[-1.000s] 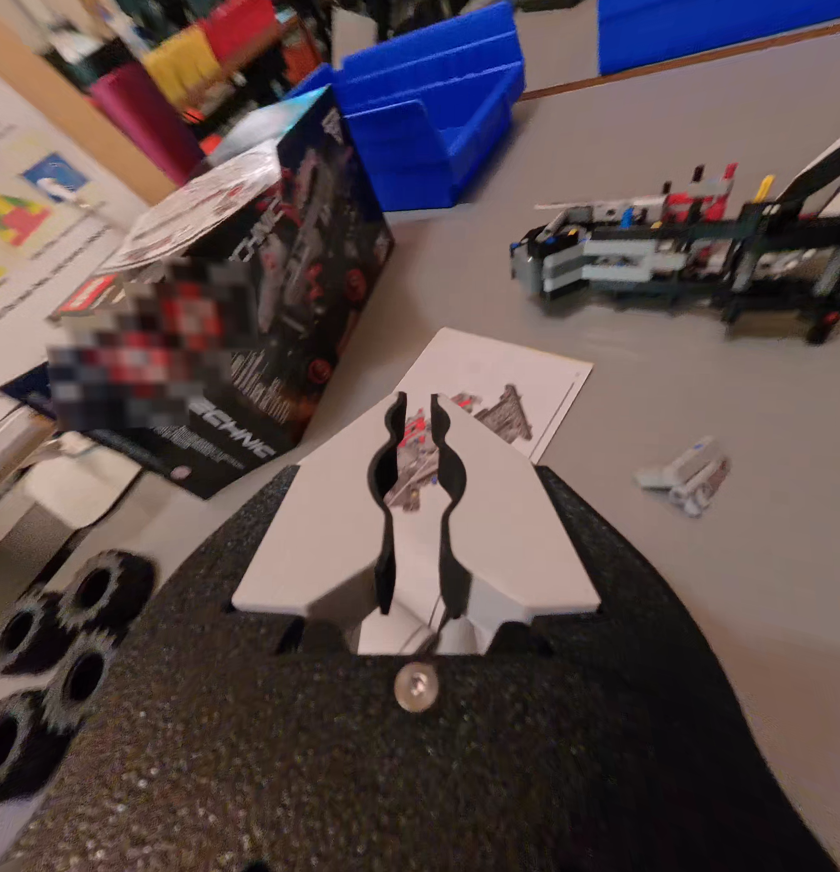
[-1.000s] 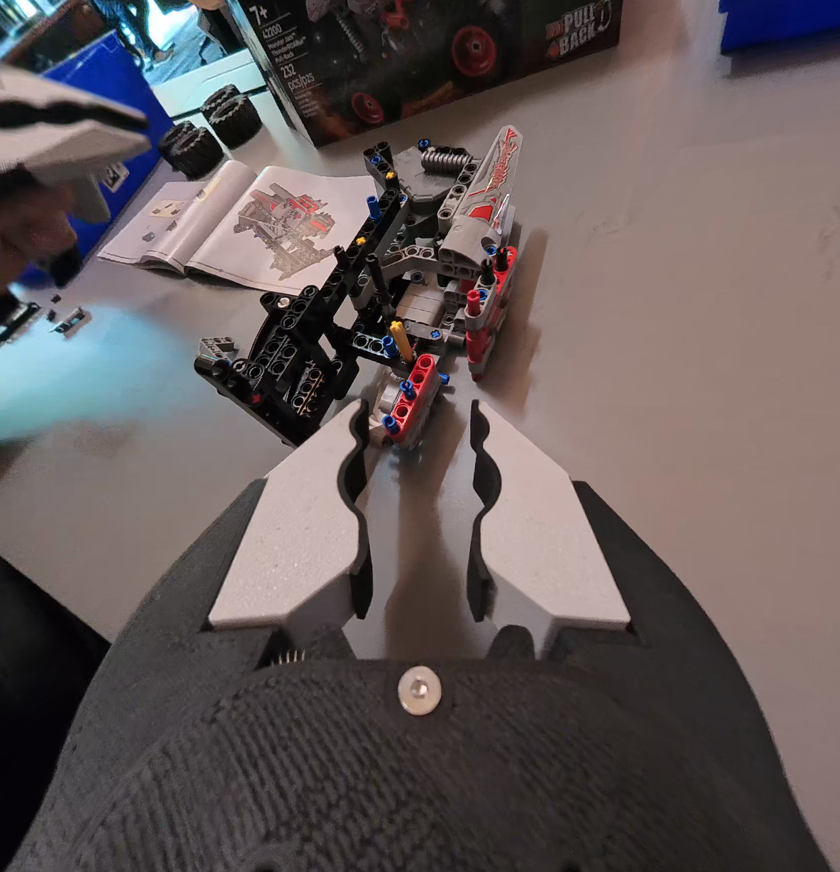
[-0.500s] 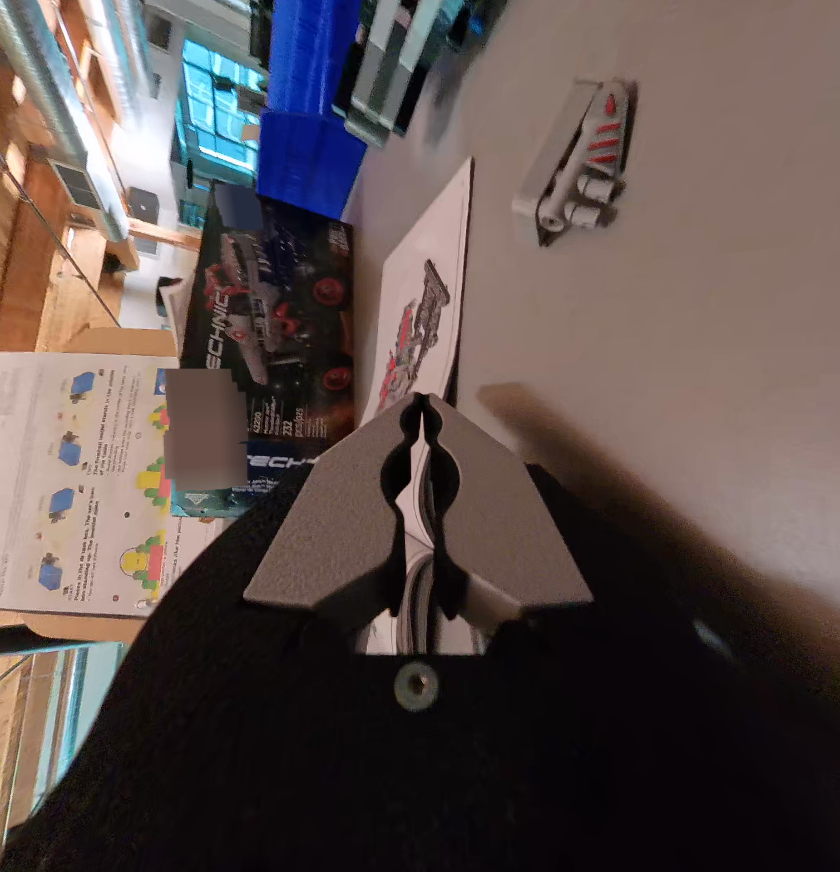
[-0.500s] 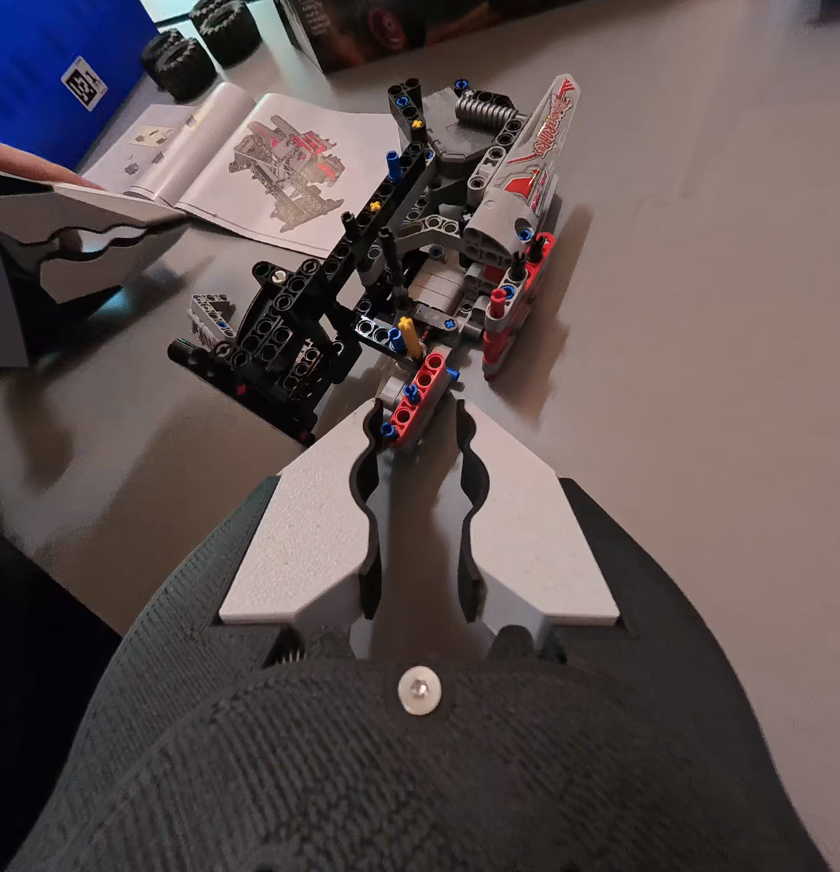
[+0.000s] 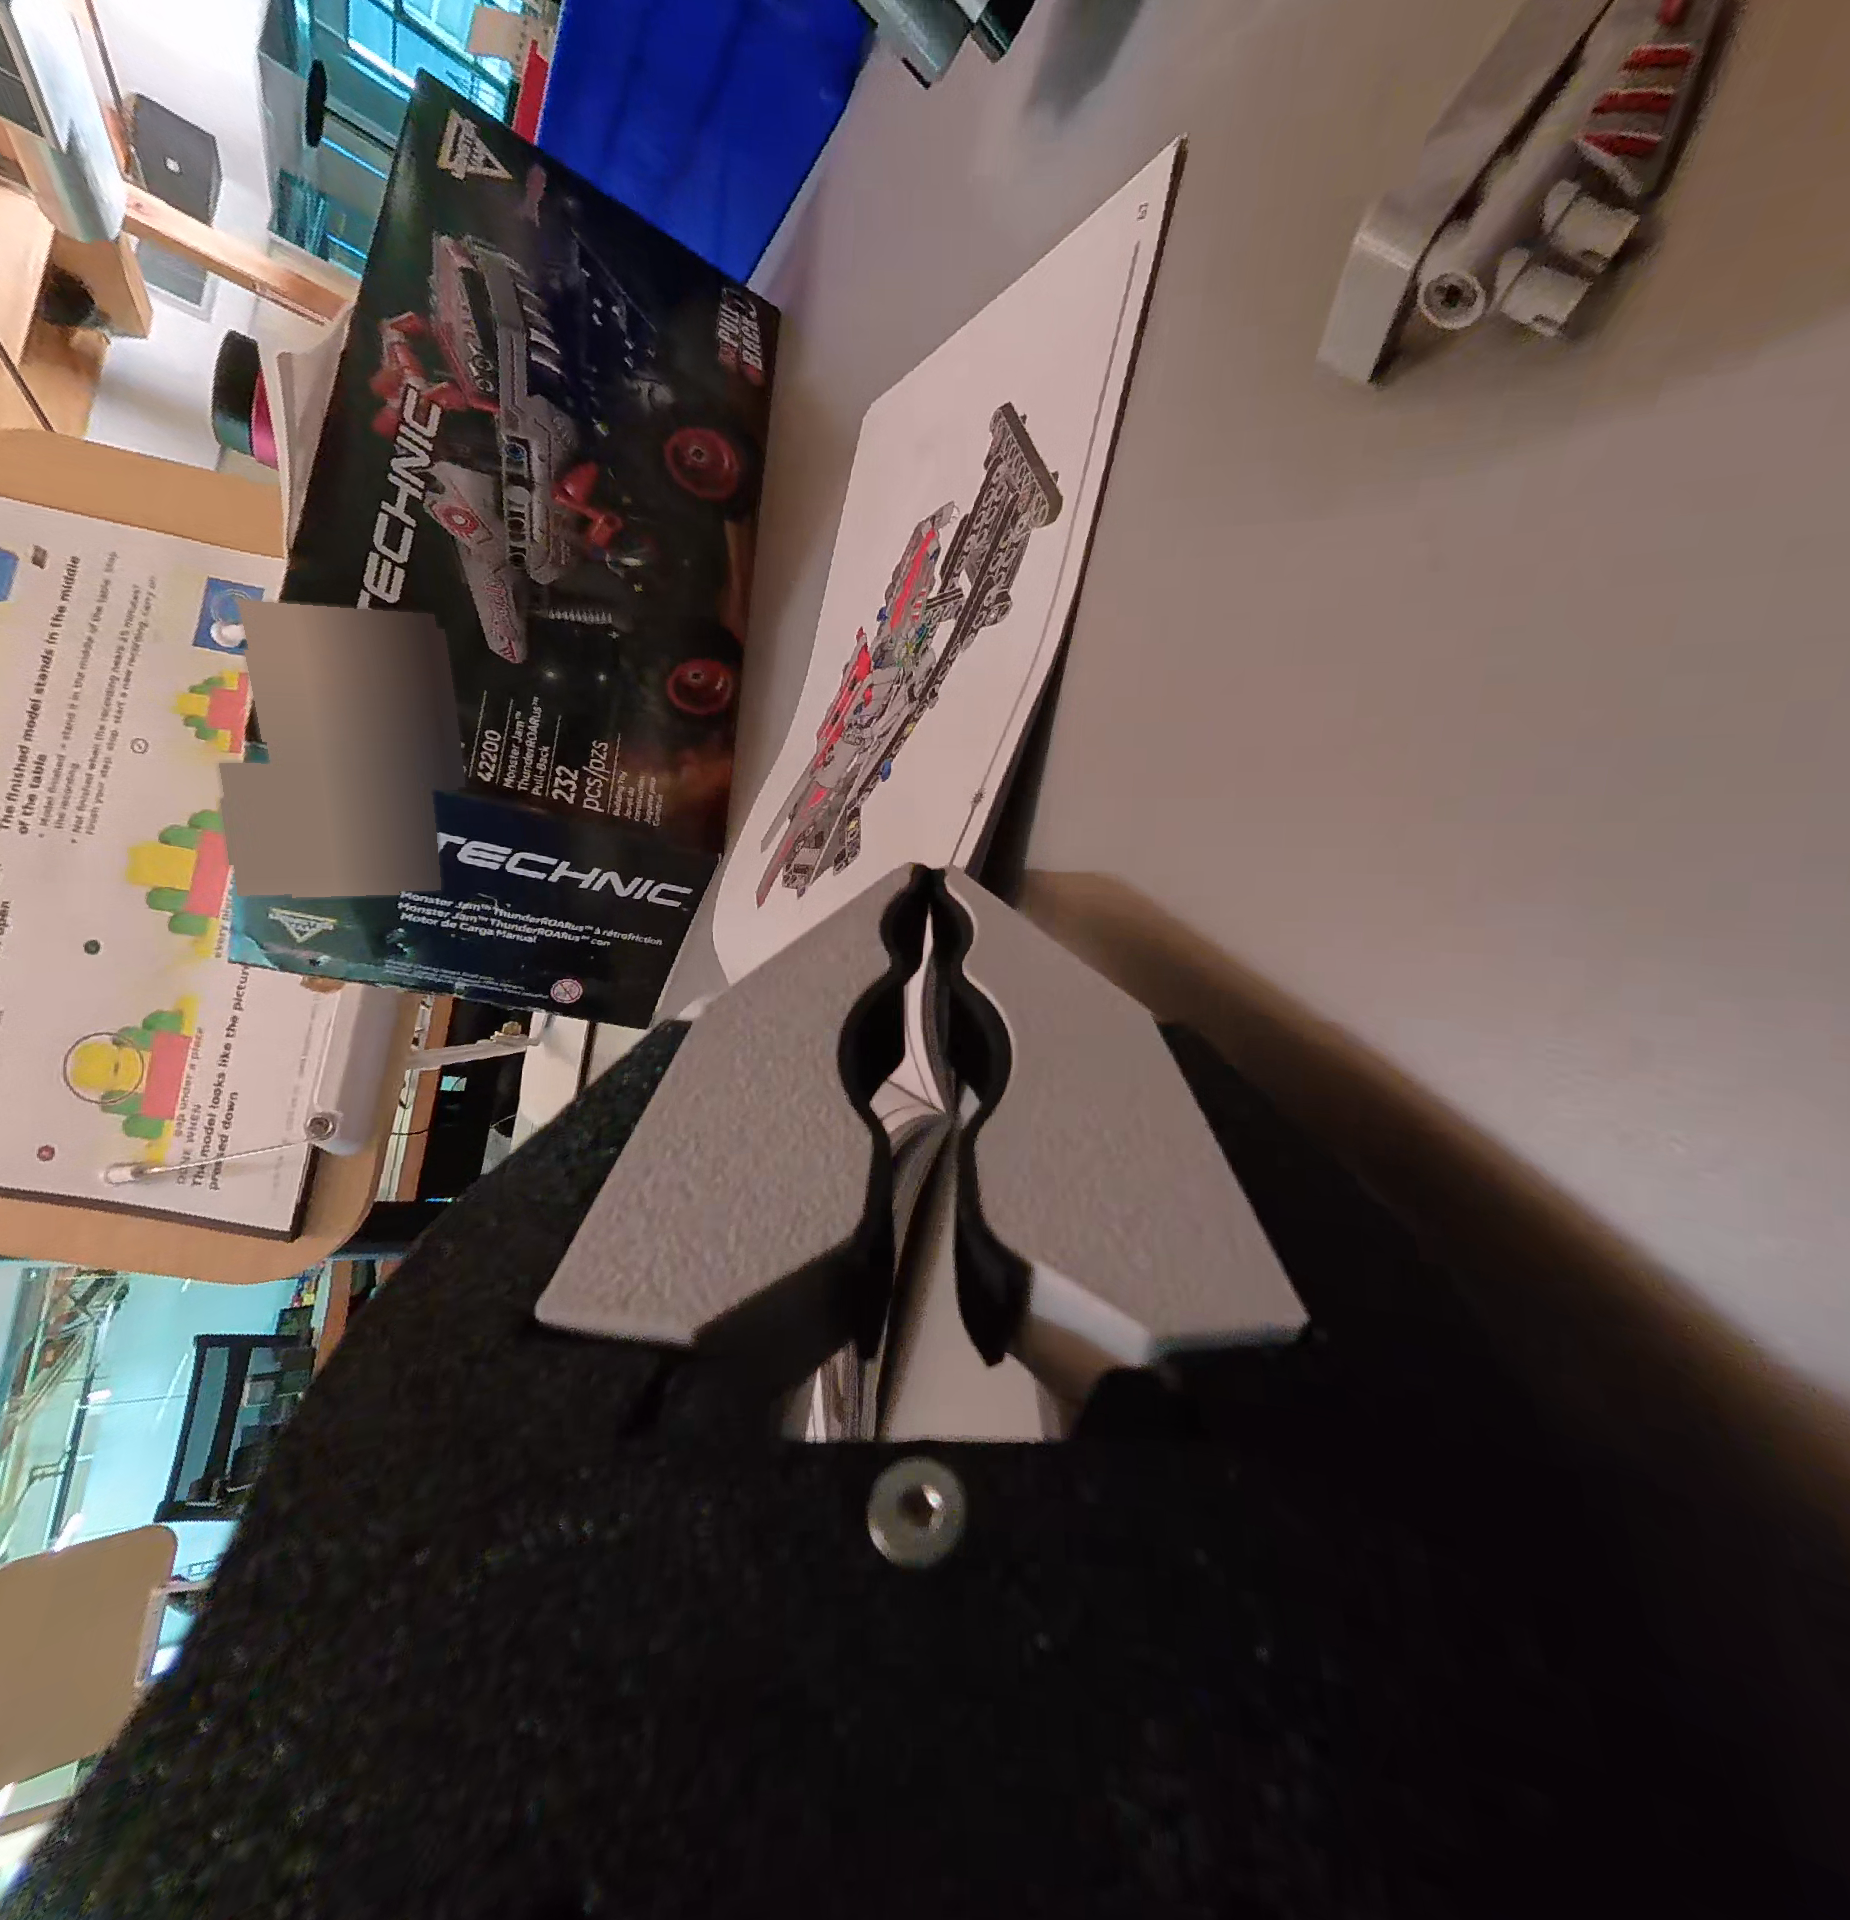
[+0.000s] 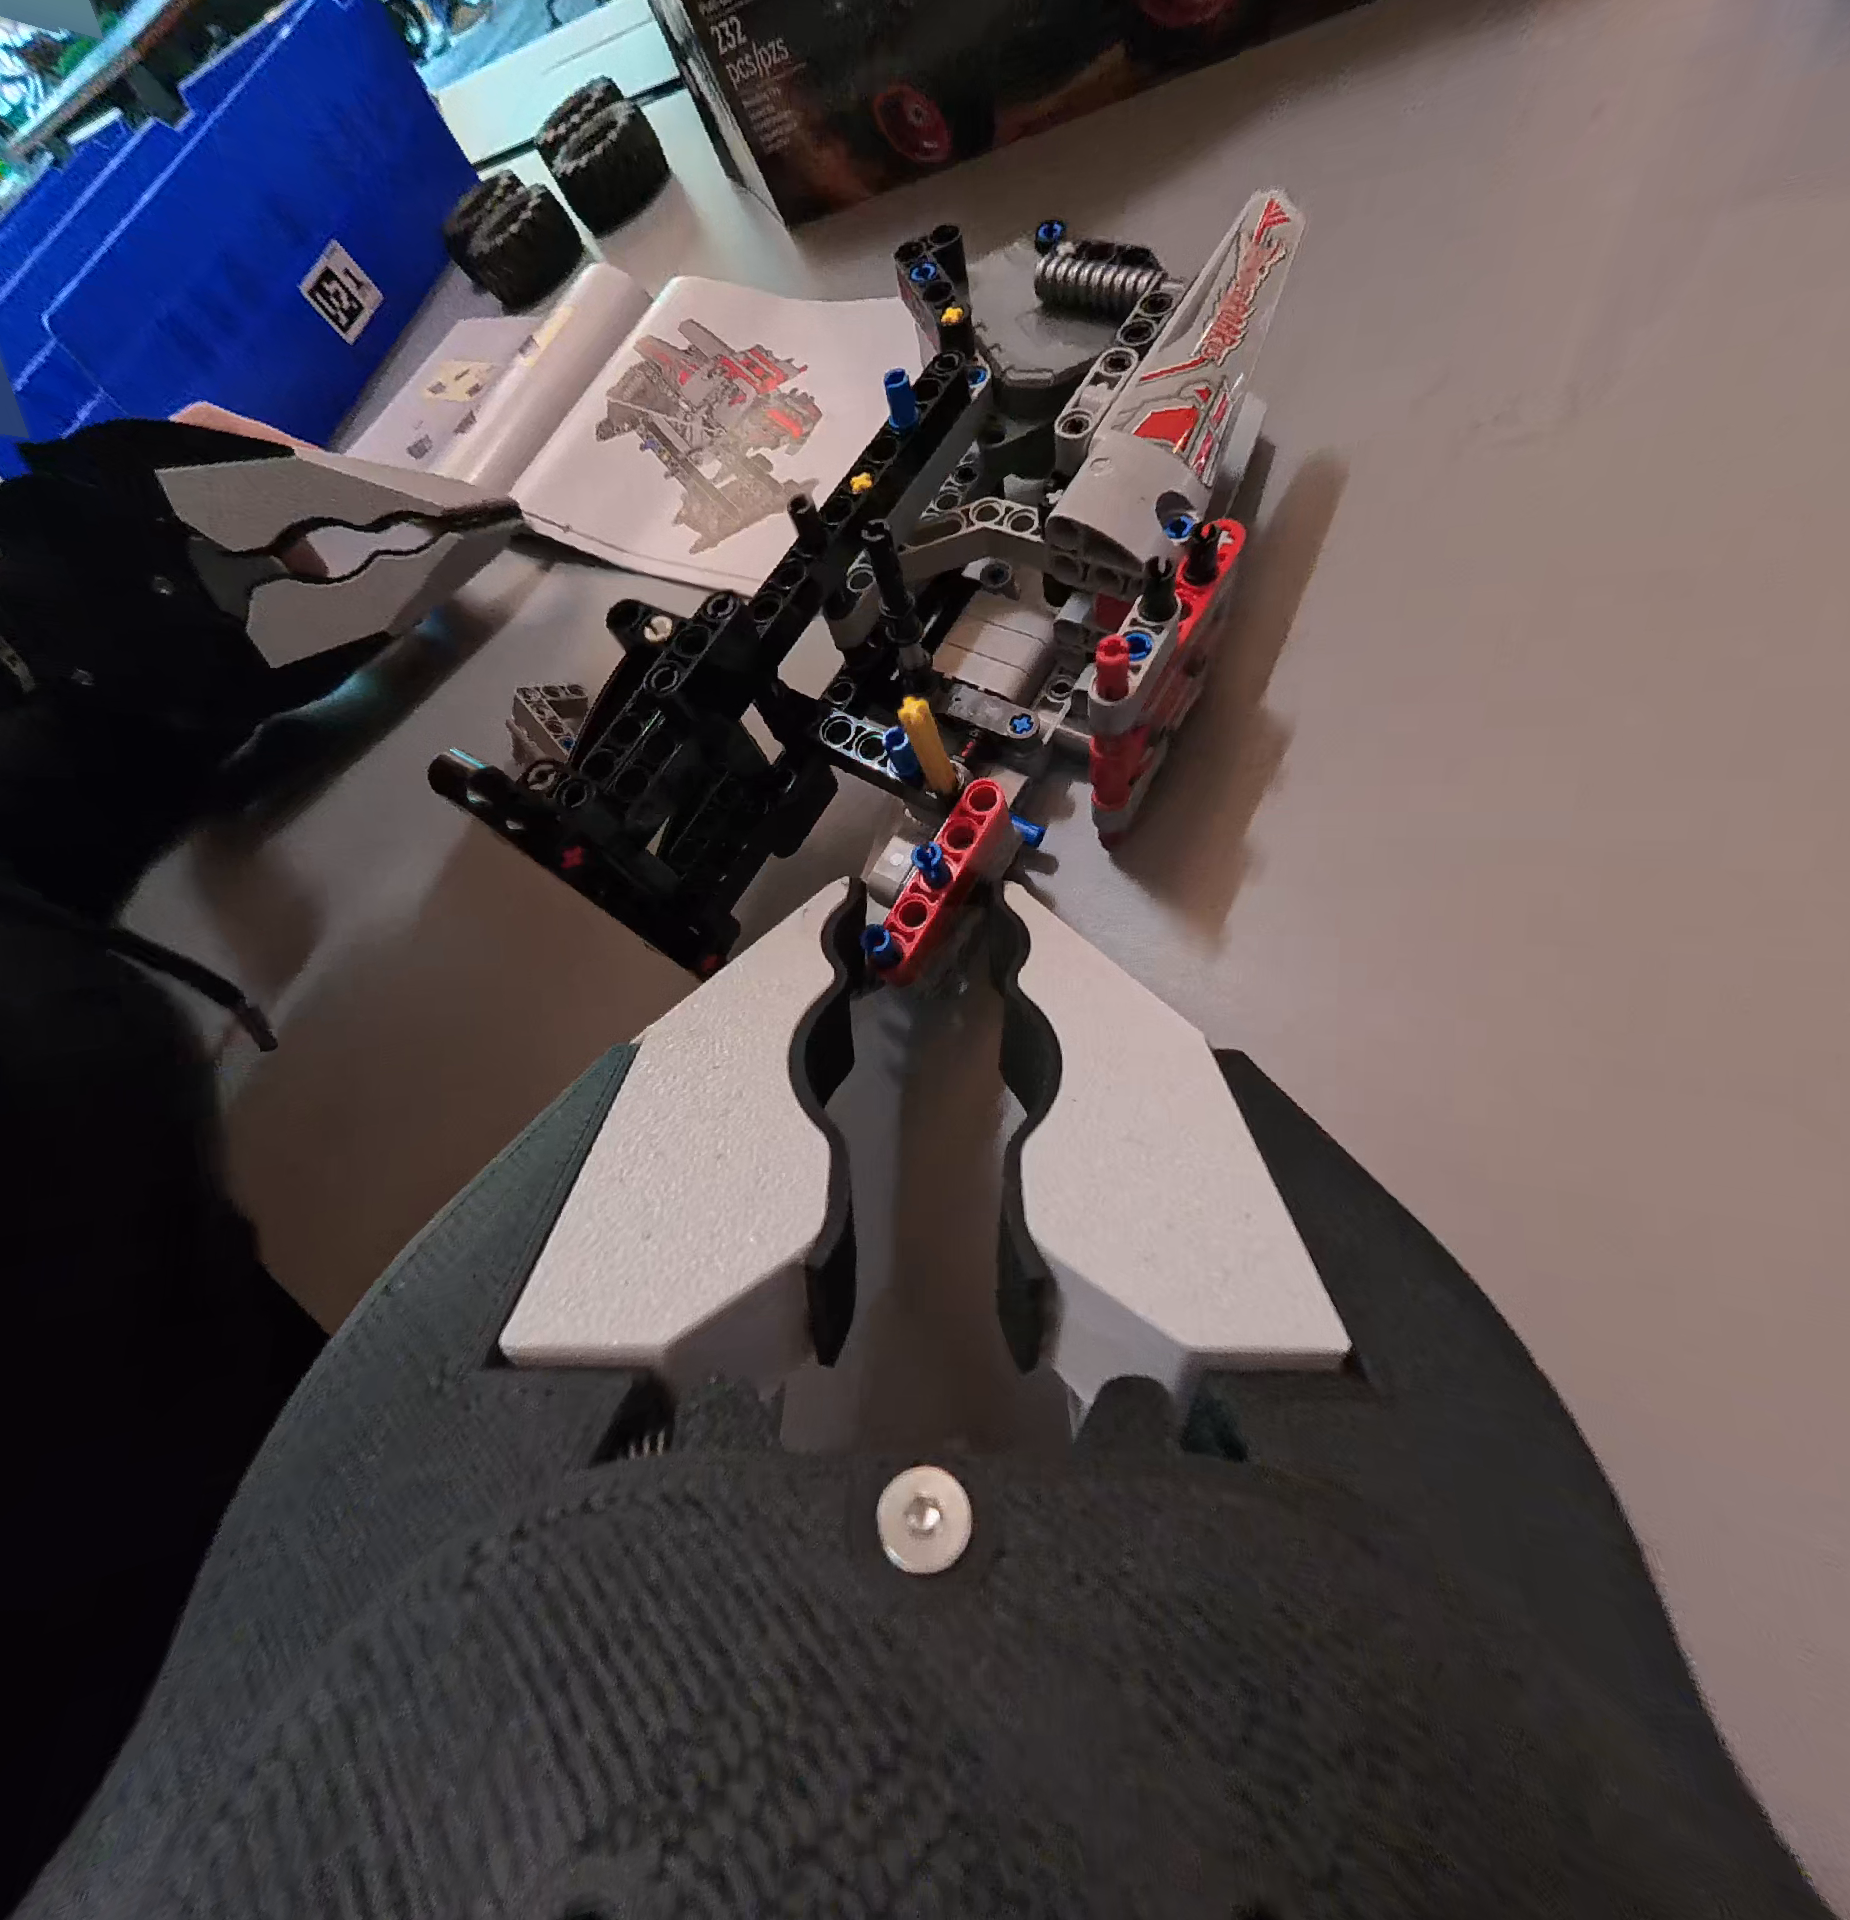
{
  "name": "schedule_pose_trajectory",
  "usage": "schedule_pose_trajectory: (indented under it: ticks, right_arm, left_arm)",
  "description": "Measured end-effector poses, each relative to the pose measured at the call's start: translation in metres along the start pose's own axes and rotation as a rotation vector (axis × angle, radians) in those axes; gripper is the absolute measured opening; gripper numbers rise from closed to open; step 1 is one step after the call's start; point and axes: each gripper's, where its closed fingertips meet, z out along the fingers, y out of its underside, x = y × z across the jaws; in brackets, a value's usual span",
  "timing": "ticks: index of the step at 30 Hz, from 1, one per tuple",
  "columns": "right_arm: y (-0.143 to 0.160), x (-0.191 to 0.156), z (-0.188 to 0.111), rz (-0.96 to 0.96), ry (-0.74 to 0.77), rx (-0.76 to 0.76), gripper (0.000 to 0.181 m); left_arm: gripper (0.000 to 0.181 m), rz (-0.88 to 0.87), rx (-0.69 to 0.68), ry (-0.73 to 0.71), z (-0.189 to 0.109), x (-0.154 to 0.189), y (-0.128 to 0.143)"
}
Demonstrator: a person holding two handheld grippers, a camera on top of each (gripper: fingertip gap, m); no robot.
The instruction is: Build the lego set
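The grey tabletop is carrying everything, with the dark printed cardboard set box standing toward its far edge. The half-built black, grey and red beam-and-pin vehicle chassis is lying near the middle. The open white paper instruction booklet is lying between chassis and box.

The step in hand looks like page-turning. The left gripper, rolled on its side, is pinching its fingers nearly together on the booklet's near page edge. The right gripper is bracketing the chassis's short red holed beam with fingers half apart; I cannot tell whether they are touching it.

Next, the left likely needs to lift the page over without tearing it. The right likely needs to steady the chassis.
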Motion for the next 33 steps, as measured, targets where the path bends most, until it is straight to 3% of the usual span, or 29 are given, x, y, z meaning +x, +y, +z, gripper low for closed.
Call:
schedule_pose_trajectory:
  ticks: [33]
  right_arm:
    - [0.0025,0.0057,0.0014,0.019,0.031,-0.018,0.020]
  left_arm:
    - [0.000,-0.013,-0.003,0.010,0.0003,0.0013,0.0014]
